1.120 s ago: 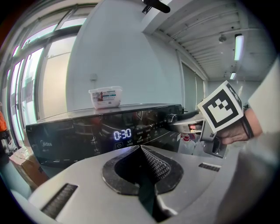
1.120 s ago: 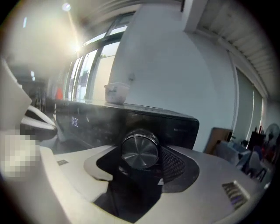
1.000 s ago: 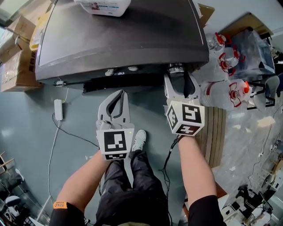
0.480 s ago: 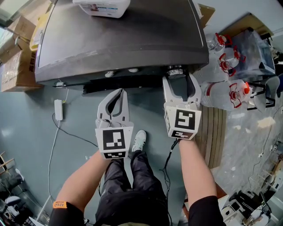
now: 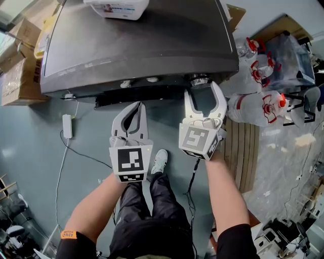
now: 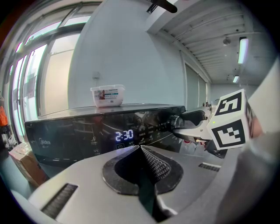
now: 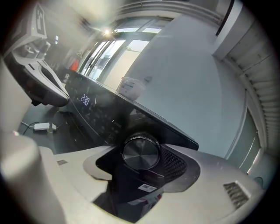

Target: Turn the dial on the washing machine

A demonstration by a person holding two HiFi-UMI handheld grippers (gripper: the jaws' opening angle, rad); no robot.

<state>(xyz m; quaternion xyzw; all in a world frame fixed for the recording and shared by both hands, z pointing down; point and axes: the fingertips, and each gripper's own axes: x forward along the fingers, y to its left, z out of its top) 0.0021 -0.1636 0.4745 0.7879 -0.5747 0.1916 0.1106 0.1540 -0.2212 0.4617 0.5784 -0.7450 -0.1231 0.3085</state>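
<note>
The dark washing machine (image 5: 142, 45) stands in front of me, its silver dial (image 5: 200, 80) at the right end of the front panel. My right gripper (image 5: 203, 92) is open, one jaw on each side of the dial and a little short of it. In the right gripper view the dial (image 7: 141, 153) sits between the ribbed pads (image 7: 174, 162) with a gap on each side. My left gripper (image 5: 136, 106) is shut on nothing, below the panel's middle. In the left gripper view the lit display (image 6: 124, 134) reads 2:30 and the dial (image 6: 175, 121) shows at the right.
A white tub (image 5: 117, 7) rests on the machine's top. Large water bottles (image 5: 255, 107) and a wooden pallet (image 5: 244, 146) are to the right. Cardboard boxes (image 5: 17, 76) stand at the left, and a white adapter (image 5: 67, 125) with a cable lies on the floor.
My right gripper has opened off the dial, rolled and drawn back a little toward me. The left gripper has stayed where it was.
</note>
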